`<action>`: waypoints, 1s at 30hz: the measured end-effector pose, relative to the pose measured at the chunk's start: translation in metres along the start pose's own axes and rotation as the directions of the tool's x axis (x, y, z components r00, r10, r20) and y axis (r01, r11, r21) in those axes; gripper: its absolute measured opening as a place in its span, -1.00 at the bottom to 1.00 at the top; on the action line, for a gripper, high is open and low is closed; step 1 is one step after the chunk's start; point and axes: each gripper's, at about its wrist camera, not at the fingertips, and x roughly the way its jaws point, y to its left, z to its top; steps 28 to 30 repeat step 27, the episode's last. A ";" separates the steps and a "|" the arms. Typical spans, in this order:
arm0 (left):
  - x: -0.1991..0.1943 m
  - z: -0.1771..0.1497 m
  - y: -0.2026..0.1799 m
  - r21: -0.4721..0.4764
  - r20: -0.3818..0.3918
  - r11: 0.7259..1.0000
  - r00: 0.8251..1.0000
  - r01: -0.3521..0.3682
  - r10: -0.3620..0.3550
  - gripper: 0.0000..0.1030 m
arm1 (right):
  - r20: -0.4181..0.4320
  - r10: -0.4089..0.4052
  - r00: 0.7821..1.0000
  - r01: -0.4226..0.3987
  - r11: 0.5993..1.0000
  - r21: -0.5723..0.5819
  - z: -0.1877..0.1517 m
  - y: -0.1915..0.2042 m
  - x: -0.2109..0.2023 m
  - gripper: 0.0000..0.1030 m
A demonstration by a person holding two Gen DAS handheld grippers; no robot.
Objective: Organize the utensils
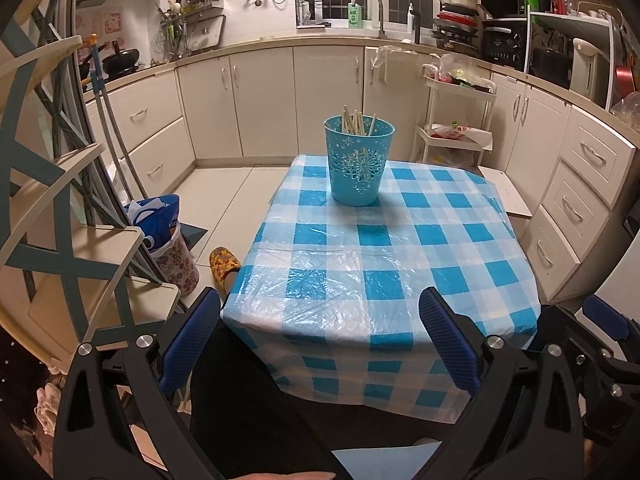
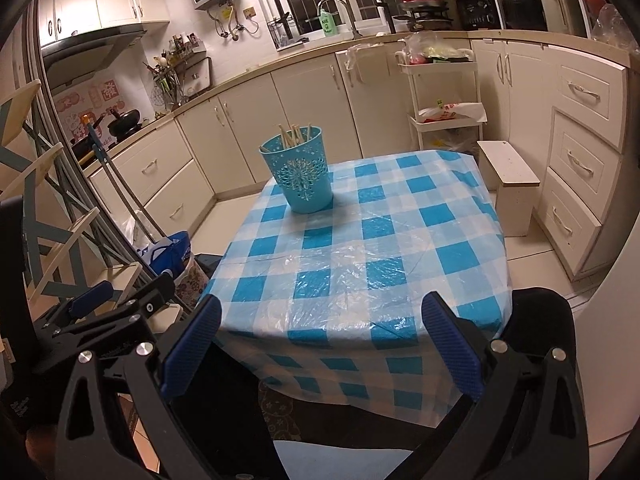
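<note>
Surface: small counter covered by a blue-and-white checked plastic tablecloth point(image 1: 400, 248), wrinkled and glossy, hanging over the near edge. Only one thing stands on it.

Room: kitchen, cream cabinet fronts point(image 1: 264, 100) running along the back and right walls, sink faucet point(image 1: 370, 4) under a barred window, black wok point(image 1: 120, 58) on the stove at left. White three-tier trolley point(image 1: 456, 120) with bags stands beyond the counter's far right corner; low white stool point(image 2: 512, 184) on the floor right of the counter. Blue bag in a patterned bin point(image 1: 168, 240) and a yellow patterned slipper point(image 1: 224, 266) on the floor to the left.

Task item: turquoise perforated plastic cup-shaped holder point(image 1: 358, 160), upright, far-centre of the counter, mouth up. Pale wooden chopsticks point(image 1: 356, 122) stand inside it, long axes near vertical, tips fanning out slightly above the rim; in the right wrist view they lean a bit left.

Left gripper point(image 1: 320, 340): jaws spread wide, nothing between them, held off the near edge, well apart from the holder.
Right gripper point(image 2: 320, 340): same, jaws released and empty, near edge.
</note>
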 end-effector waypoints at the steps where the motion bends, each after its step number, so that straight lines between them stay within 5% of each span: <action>1: 0.000 0.000 0.000 -0.001 0.002 1.000 1.000 -0.001 0.001 0.85 | 0.004 -0.001 1.000 0.001 1.000 -0.002 0.000 0.001 -0.001 0.87; 30: -0.005 -0.005 0.012 -0.061 0.019 0.998 1.000 0.000 0.001 0.85 | 0.019 -0.002 1.000 0.002 1.000 -0.025 -0.003 0.008 -0.001 0.87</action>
